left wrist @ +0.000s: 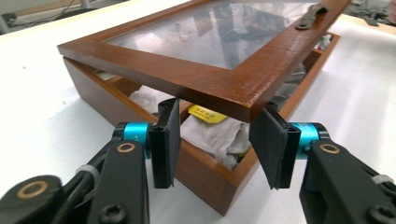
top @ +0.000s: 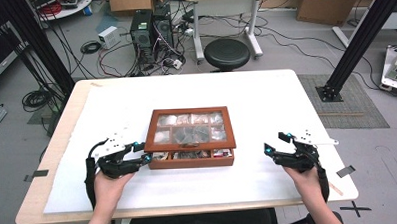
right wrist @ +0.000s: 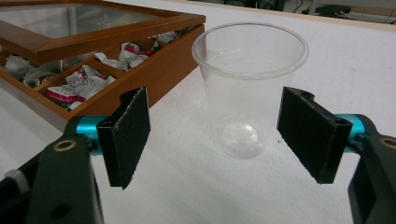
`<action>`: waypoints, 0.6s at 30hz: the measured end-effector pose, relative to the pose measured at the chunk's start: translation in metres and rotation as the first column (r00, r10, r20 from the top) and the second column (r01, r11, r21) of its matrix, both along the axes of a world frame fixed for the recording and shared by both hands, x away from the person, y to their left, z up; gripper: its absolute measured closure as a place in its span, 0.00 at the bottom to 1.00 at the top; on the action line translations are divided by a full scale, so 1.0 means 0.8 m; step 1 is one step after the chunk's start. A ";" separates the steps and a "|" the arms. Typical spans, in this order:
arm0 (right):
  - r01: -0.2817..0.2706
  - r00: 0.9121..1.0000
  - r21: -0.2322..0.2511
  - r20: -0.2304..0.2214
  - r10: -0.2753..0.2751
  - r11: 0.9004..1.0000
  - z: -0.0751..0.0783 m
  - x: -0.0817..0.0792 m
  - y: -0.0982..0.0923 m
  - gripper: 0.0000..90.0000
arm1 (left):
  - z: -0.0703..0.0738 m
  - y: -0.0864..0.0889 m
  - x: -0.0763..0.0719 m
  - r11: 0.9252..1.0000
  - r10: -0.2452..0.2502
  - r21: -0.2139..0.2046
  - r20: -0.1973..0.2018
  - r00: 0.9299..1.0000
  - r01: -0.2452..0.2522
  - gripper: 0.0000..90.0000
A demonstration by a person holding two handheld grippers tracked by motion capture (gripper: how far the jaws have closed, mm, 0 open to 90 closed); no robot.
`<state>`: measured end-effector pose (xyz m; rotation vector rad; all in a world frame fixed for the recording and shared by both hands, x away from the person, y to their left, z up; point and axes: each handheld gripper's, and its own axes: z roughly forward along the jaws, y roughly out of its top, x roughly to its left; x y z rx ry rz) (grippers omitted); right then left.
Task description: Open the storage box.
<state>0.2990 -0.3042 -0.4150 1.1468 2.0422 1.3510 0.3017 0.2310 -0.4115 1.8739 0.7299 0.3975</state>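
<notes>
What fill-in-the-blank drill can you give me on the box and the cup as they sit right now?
1. The glass-paned lid of the wooden box is propped partly ____.
2. The left gripper has its jaws at the lid's near ____.
3. Between the open jaws of the right gripper stands a clear plastic ____.
4. The cup stands upright and is ____ inside.

Missing words: open; corner; cup; empty
</notes>
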 end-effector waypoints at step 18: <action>0.004 1.000 0.002 -0.005 -0.004 1.000 0.000 0.000 0.000 0.29 | 0.029 -0.006 0.003 0.998 0.061 0.020 0.035 0.998 -0.062 0.52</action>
